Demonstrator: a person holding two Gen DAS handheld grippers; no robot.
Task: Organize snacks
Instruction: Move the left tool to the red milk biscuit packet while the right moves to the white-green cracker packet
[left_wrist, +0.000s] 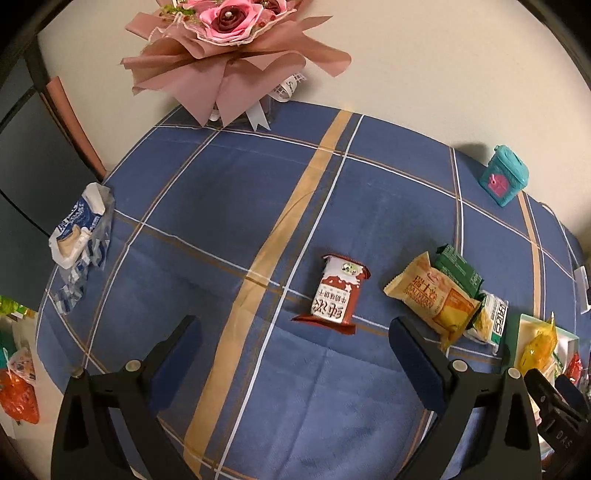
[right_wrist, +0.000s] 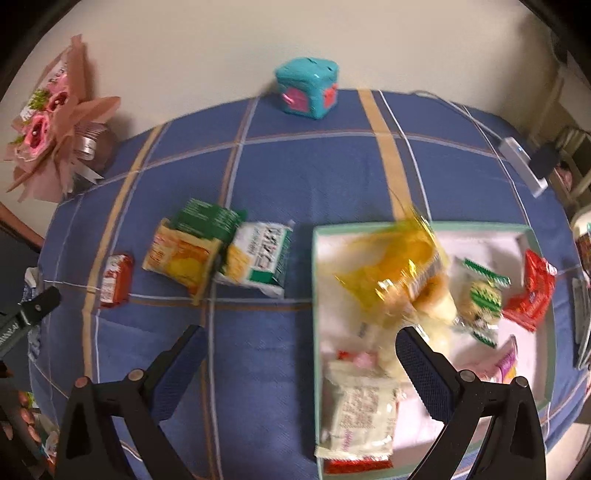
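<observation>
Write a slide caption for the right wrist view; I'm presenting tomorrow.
Open right gripper above a snack-filled box; more snack packets wait on the plaid cloth.

The middle of the tablecloth (left_wrist: 258, 192) lies bare, open to a reach. Toward the right edge, three packets (right_wrist: 218, 251) crowd beside the full box (right_wrist: 541, 243) (a bouquet (left_wrist: 225, 48) blocks the far-left corner).

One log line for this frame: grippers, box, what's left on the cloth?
left gripper open | right gripper open | yellow packet over box | red packet on cloth
</observation>
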